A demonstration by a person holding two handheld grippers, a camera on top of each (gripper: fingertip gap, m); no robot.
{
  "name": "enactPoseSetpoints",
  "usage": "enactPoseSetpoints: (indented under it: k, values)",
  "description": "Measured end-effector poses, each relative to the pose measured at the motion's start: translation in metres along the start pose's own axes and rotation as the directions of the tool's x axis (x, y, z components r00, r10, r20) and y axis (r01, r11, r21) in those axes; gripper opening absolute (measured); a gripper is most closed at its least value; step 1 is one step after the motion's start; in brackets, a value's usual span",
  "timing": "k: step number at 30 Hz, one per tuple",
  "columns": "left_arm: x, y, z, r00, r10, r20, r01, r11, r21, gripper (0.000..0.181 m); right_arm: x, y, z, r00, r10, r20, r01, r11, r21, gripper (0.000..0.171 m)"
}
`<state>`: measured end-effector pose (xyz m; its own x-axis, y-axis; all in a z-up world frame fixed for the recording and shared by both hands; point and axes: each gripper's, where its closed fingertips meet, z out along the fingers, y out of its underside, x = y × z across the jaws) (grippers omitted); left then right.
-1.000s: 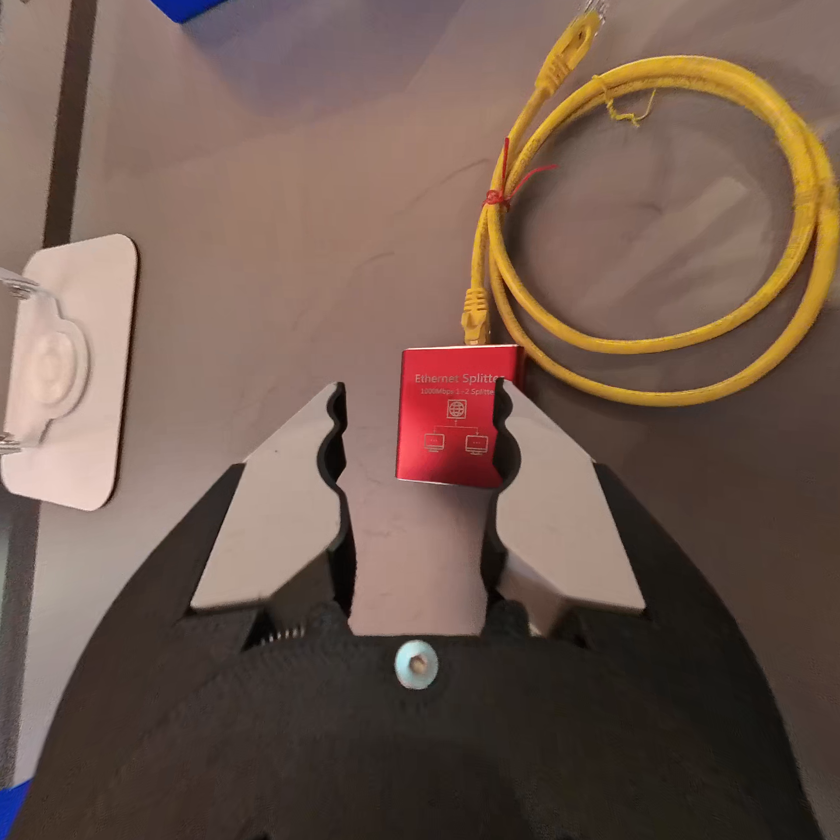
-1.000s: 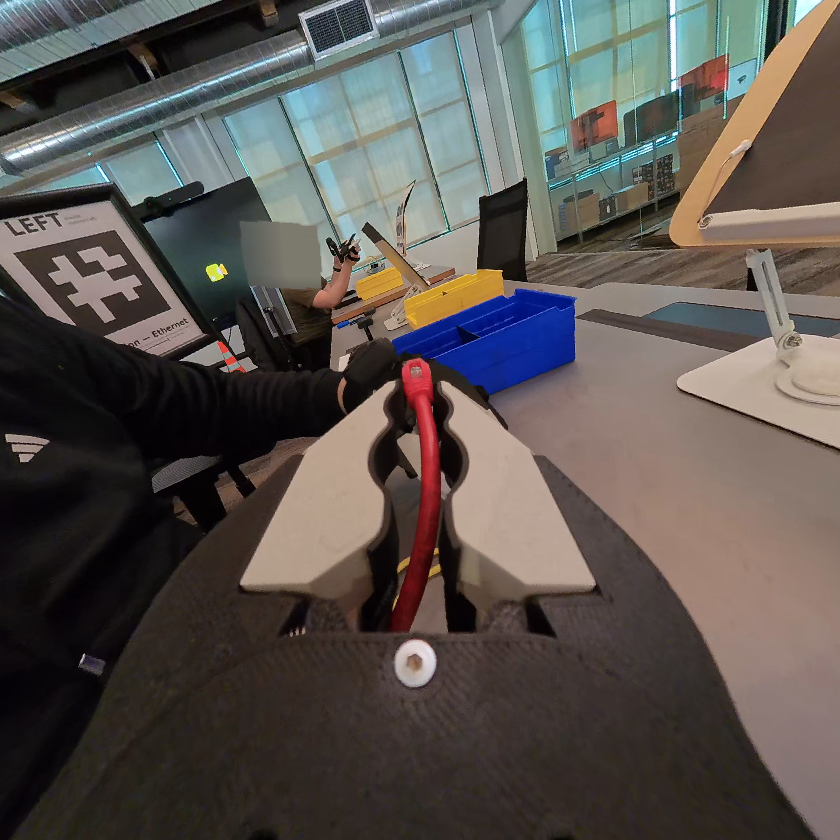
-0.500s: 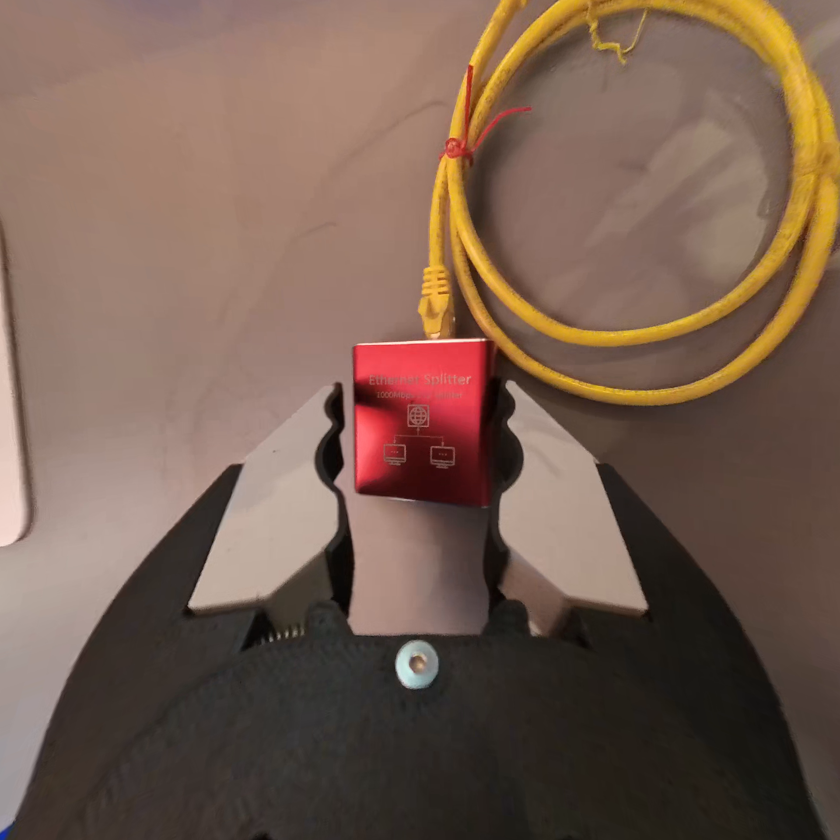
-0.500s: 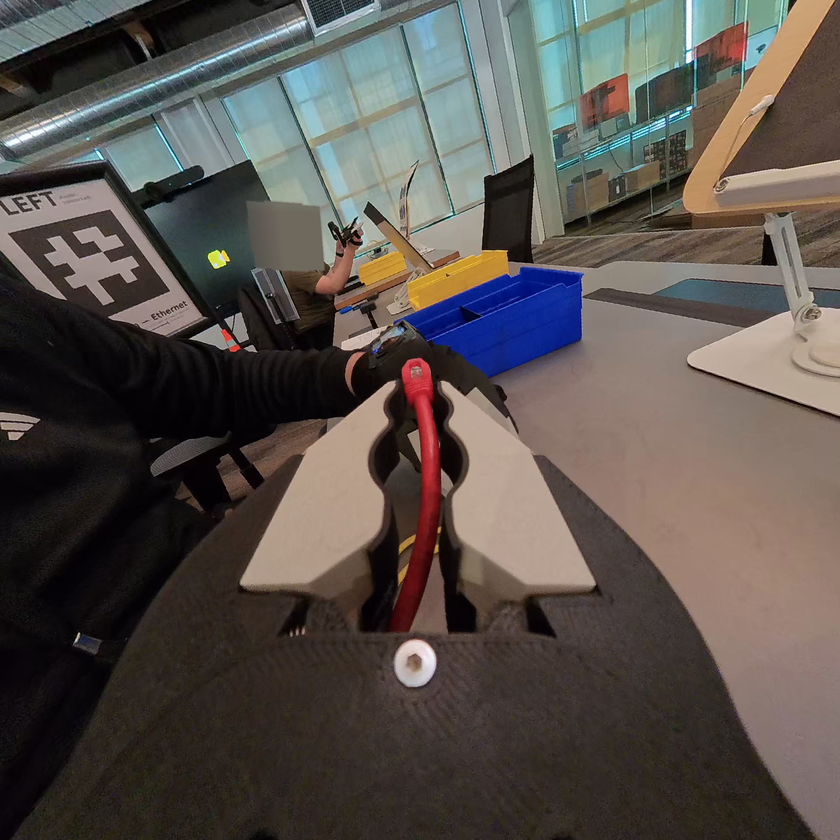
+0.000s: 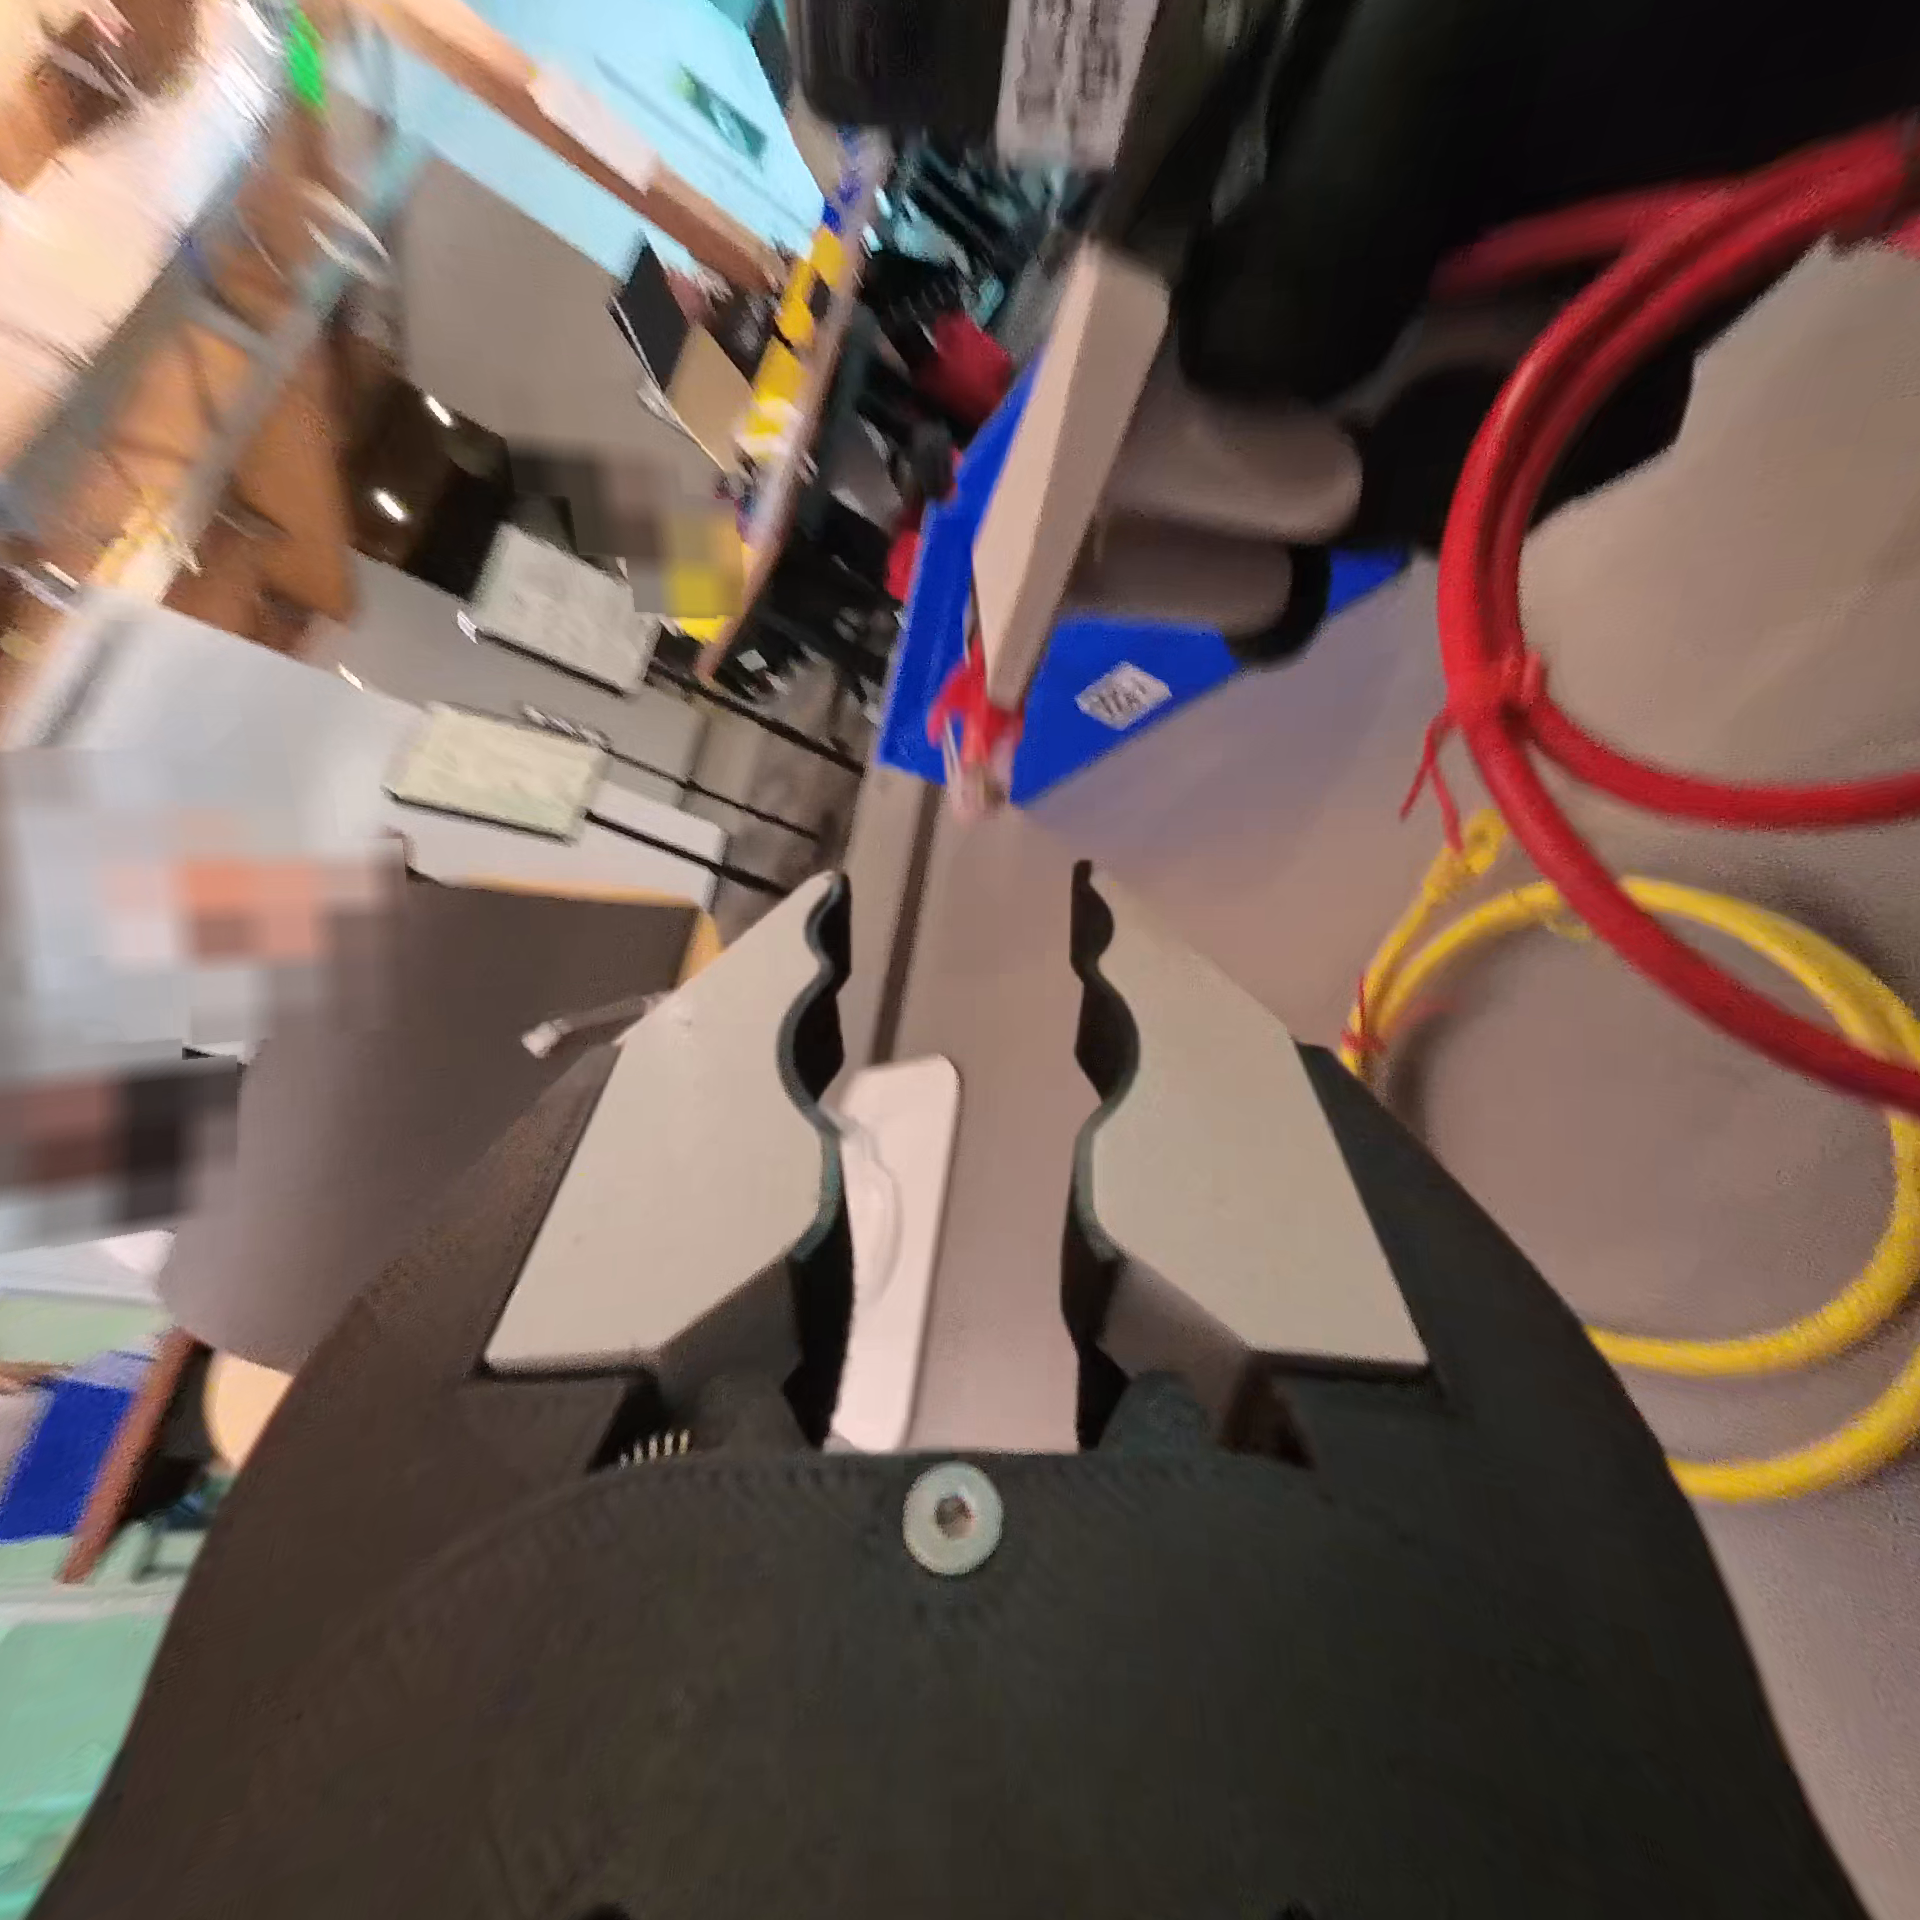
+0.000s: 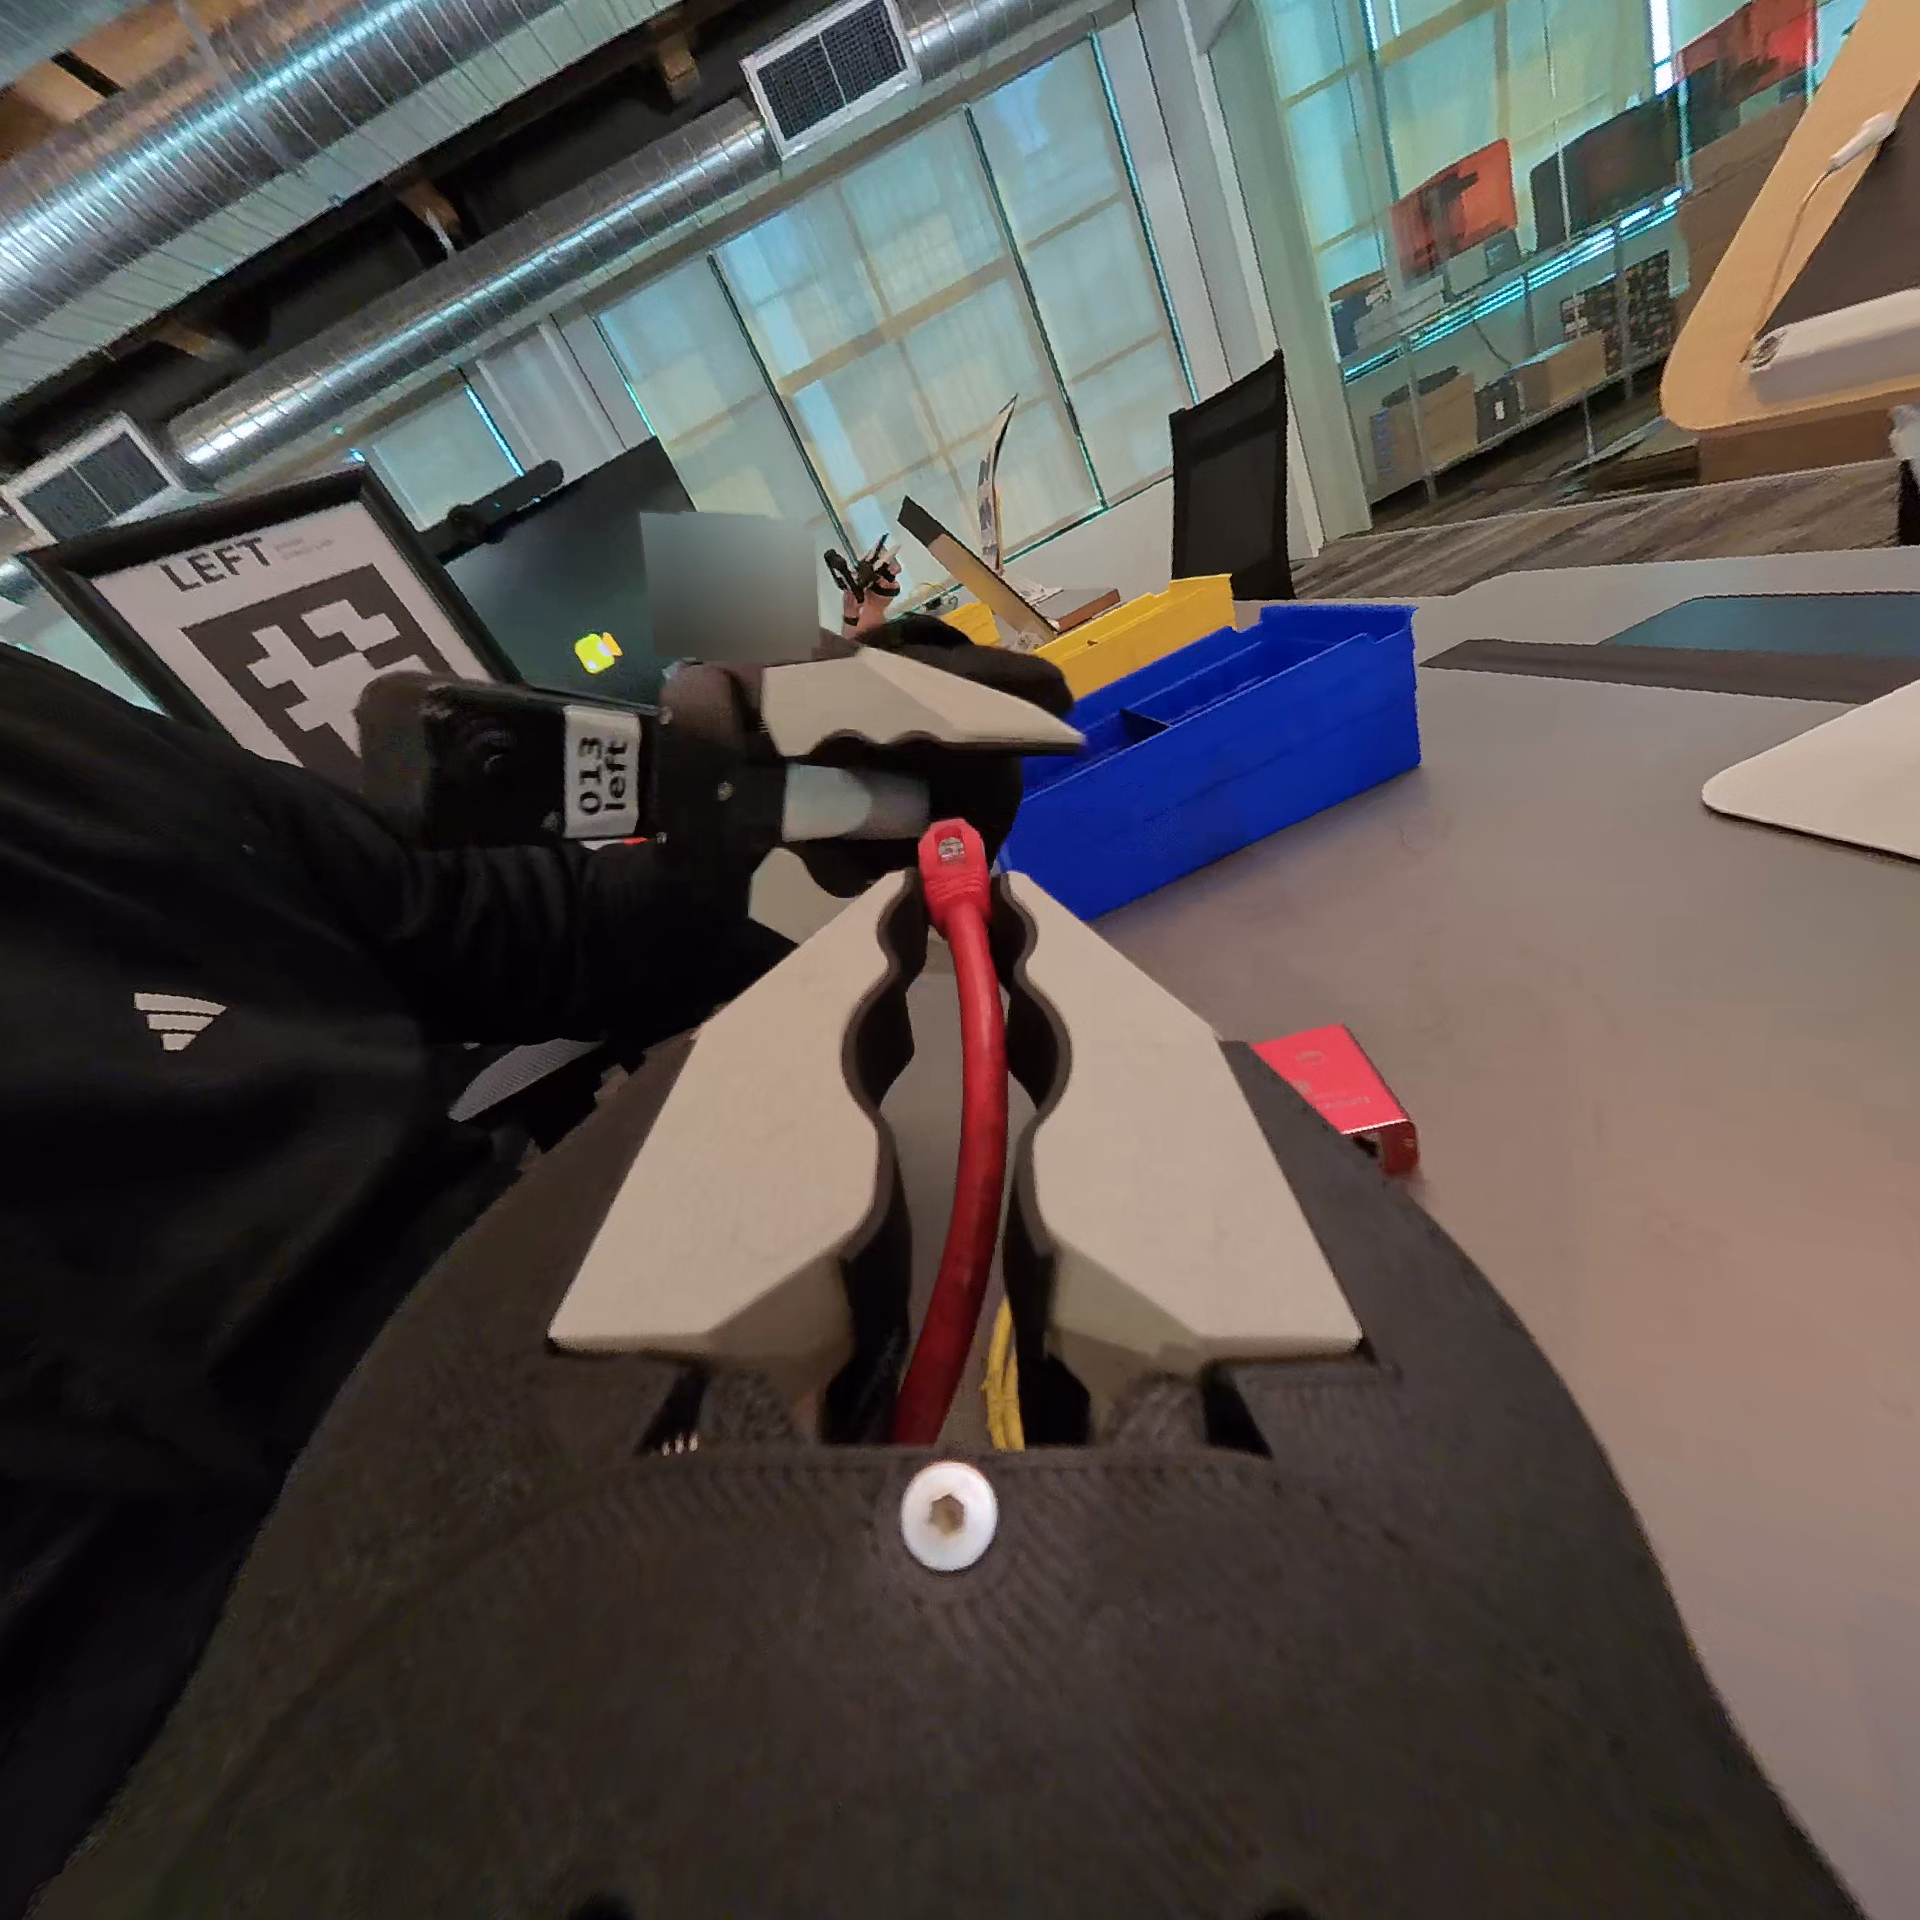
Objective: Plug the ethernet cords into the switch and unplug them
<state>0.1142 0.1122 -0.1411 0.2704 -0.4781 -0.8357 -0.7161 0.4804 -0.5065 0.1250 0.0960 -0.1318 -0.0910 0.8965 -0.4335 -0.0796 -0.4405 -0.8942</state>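
The right gripper is seen pinching a red ethernet cord just behind its connector, which sticks out past the fingertips; the cord runs back between the two fingers, and a strip of yellow cord is glimpsed low in the gap beside it. In the left wrist view the same red cord is seen looped and bundled, hanging above a coiled yellow ethernet cord that lies on the grey table. The left gripper is shown with its fingers spread apart and nothing held between them; its view is tilted and blurred by motion. In the right wrist view the left gripper is held raised above the table, turned sideways, close beyond the red connector. The red switch lies flat on the table just to the right of the right gripper, apart from both grippers, and no cord can be seen in it from this side. A blue bin stands farther back on the table, and a white stand base is visible at the right edge.
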Motion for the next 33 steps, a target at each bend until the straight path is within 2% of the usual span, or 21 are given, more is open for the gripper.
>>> enactPoseSetpoints:
  k: [2,5,14,19,33]
  values:
    - [-0.003,-0.022,-0.002,0.997,0.05,0.055,-0.053,0.997,0.061,0.026,-0.004,0.002,0.003,0.999,0.025,0.024,-0.025,1.0,0.001,0.011]
    - [0.003,-0.034,0.001,0.988,0.128,0.083,-0.135,0.987,0.087,0.013,-0.01,0.002,0.007,0.997,0.053,0.058,-0.053,0.998,0.013,0.01]
    - [-0.005,-0.042,-0.005,0.994,0.05,0.1,-0.062,0.99,0.125,0.013,-0.019,-0.009,0.006,0.994,0.065,0.088,-0.07,0.996,0.055,0.011]
    - [-0.011,-0.041,-0.008,0.994,-0.008,0.109,-0.006,0.992,0.126,0.013,-0.019,-0.014,0.002,0.998,0.018,0.053,-0.021,0.998,0.062,0.009]
    - [-0.01,-0.04,-0.004,0.994,-0.079,0.073,0.068,0.988,0.141,0.014,-0.017,-0.012,0.003,0.999,0.007,0.035,-0.009,0.999,0.049,0.009]
